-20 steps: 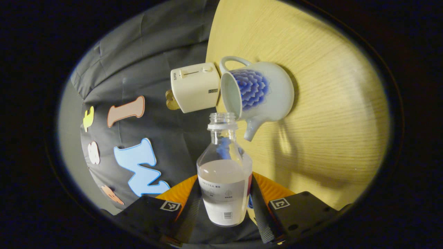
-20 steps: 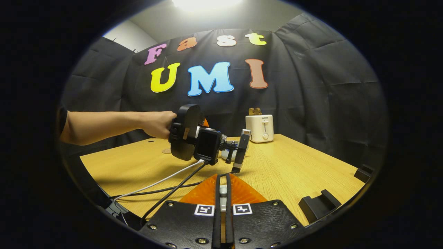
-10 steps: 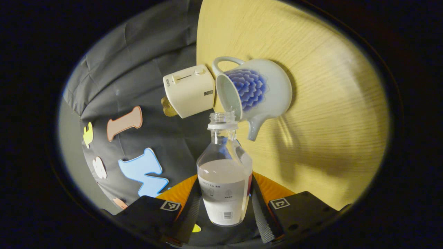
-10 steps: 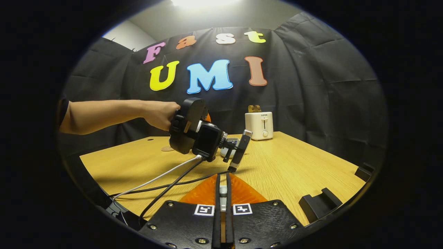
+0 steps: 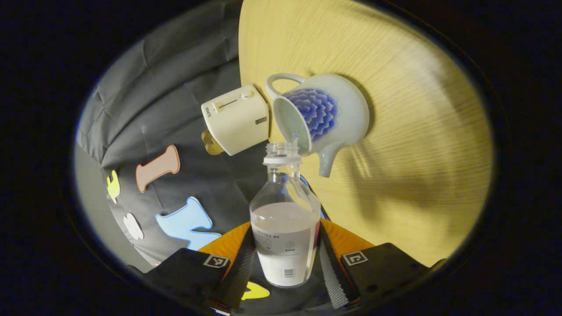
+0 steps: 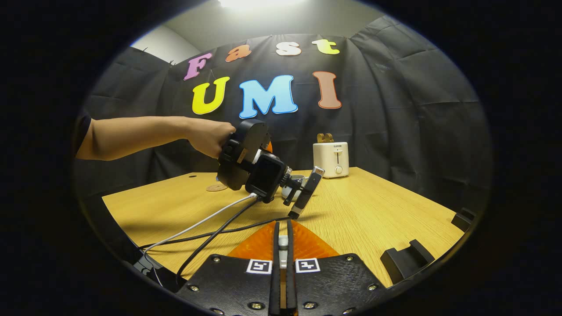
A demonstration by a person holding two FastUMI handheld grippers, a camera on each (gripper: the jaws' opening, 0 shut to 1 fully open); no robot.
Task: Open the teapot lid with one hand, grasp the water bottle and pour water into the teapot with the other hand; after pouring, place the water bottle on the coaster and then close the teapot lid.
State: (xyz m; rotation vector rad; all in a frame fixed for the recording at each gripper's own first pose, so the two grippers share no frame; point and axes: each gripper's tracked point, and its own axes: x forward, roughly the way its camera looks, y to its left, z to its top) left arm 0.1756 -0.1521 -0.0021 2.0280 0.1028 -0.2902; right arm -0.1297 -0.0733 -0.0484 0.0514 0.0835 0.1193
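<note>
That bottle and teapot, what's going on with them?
A person is pouring. The left gripper clamps the bottle, tipped so its open mouth sits at the rim of the lidless teapot on the table. The right gripper waits nearby, jaws shut on a small pale piece, probably the lid. A toaster stands behind.

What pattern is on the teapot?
Blue layered scale-like petals on the white ceramic teapot, clearest in the left gripper view.
</note>
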